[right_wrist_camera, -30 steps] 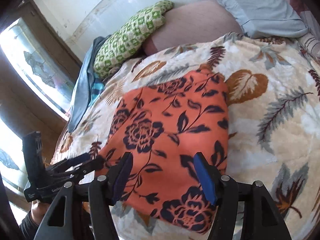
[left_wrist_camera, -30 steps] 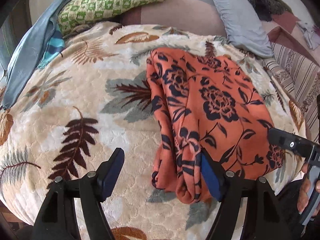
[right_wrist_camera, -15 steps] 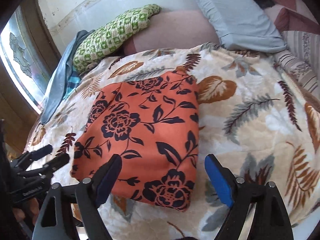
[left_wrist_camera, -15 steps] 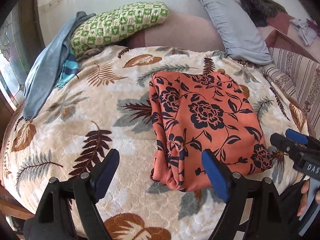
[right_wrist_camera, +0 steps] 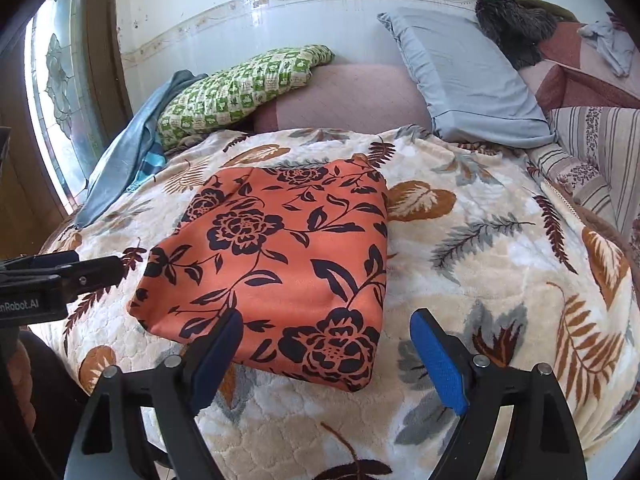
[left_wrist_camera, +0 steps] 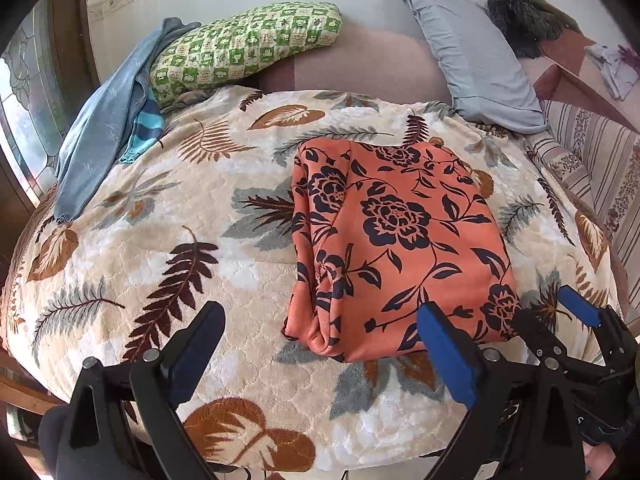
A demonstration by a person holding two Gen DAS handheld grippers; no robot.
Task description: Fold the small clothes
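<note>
In front of me is a bed (left_wrist_camera: 360, 60), covered by a cream leaf-print blanket (left_wrist_camera: 192, 248). A folded orange floral cloth (left_wrist_camera: 392, 240) lies flat on the blanket. At the head I see a green checked pillow (left_wrist_camera: 244, 46) and a grey pillow (left_wrist_camera: 472, 60). A blue garment (left_wrist_camera: 100, 136) is draped over the blanket's far left edge, touching the green pillow.

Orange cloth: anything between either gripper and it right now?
Nothing visible. The orange cloth lies folded on the leaf blanket, with only bare blanket between it and the open left gripper and open right gripper. Pillows sit well behind.
</note>
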